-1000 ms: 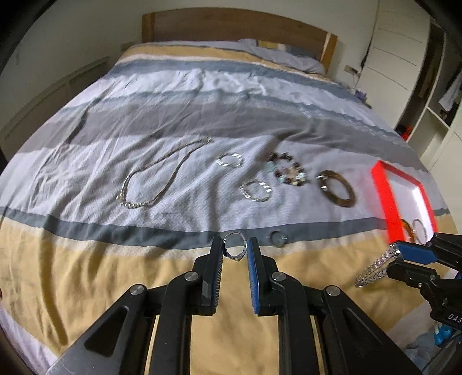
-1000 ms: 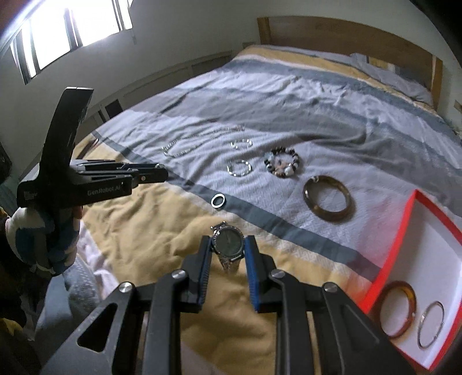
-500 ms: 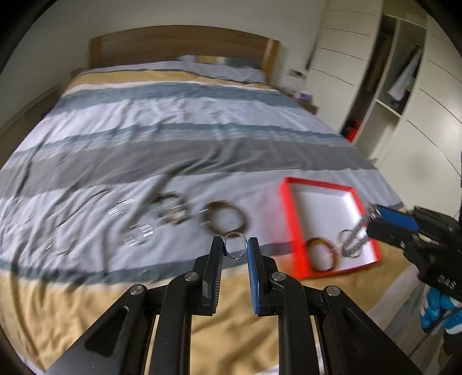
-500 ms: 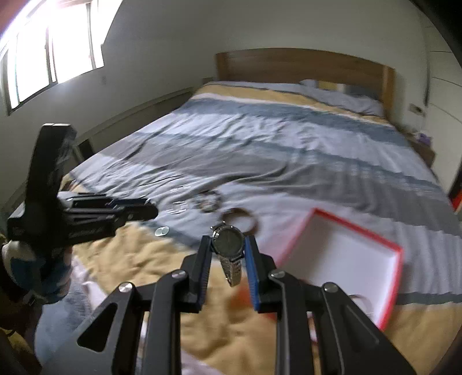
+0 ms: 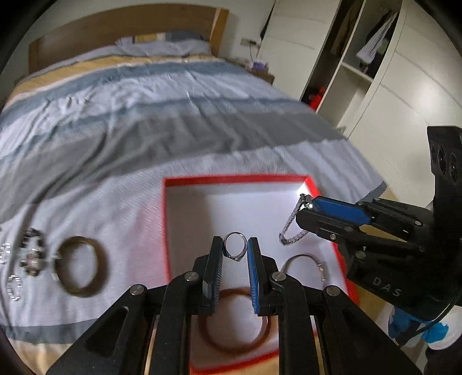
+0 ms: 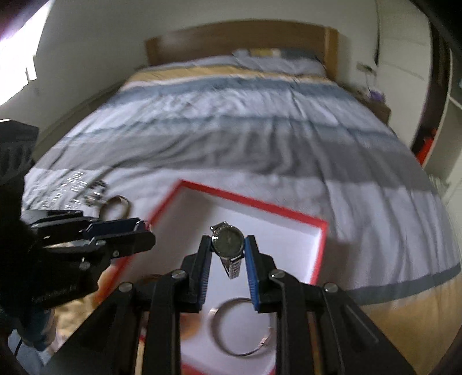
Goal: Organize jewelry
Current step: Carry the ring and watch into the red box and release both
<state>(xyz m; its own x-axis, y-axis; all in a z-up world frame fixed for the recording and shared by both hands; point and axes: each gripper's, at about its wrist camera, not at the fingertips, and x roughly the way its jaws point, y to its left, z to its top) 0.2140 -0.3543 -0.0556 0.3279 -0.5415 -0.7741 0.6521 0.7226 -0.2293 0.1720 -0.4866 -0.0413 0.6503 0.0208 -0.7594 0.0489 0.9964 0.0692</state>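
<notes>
Since a second ago both views have swung from the spread of loose jewelry on the bed (image 5: 121, 124) to the red tray (image 5: 231, 179), which now fills the middle of each picture. The left gripper (image 5: 235, 251) is clenched on a silver ring (image 5: 235, 250), held upright between its fingers above the tray's white floor; the right gripper (image 6: 228, 245) is clenched on a wristwatch (image 6: 227, 241) by its dark round face, the strap hanging down over the tray. Both grips look the same as before. On the side of the right gripper's body the letters "DAS" can be read in the left view; the lettering on the left gripper's body is too blurred to make out. Inside the tray lie an amber bangle (image 5: 261, 340), partly hidden by the left fingers, and a thin silver bangle (image 5: 306, 258). On the striped bedcover left of the tray are a brown bangle (image 5: 79, 266), a beaded bracelet (image 5: 31, 255) and small silver pieces, blurred. A wooden headboard (image 5: 115, 26) and open white wardrobe (image 5: 355, 69) stand behind.
</notes>
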